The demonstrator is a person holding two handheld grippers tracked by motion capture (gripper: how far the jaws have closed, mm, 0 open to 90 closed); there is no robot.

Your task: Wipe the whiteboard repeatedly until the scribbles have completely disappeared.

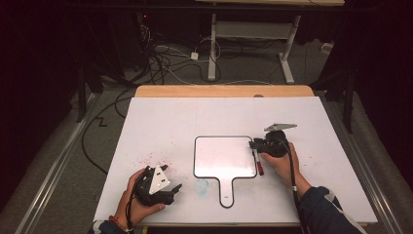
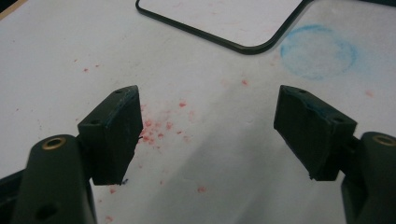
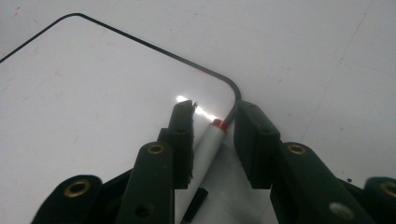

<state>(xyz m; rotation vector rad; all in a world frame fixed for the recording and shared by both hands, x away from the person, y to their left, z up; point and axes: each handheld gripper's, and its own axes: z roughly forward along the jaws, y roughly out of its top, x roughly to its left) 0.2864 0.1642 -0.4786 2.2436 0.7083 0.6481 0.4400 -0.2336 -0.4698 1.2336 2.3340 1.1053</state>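
Note:
A white board (image 1: pixel 224 156) with a black rim and a short handle lies flat at the middle of the table; its corner (image 3: pixel 116 79) appears in the right gripper view. A white marker (image 1: pixel 257 162) with a red tip (image 3: pixel 218 124) lies along the board's right edge. My right gripper (image 1: pixel 253 145) (image 3: pixel 212 114) has one jaw on each side of the marker, open only a little; the left jaw touches it and a thin gap shows at the right jaw. My left gripper (image 1: pixel 171 178) (image 2: pixel 208 126) rests at the front left, wide open over bare table.
Red specks (image 2: pixel 159 126) dot the white table sheet (image 1: pixel 160 122) under the left gripper. A faint blue ring smudge (image 2: pixel 319 51) (image 1: pixel 201 185) sits just left of the board's handle. Beyond the table's far wooden edge (image 1: pixel 224 90) are cables and table legs.

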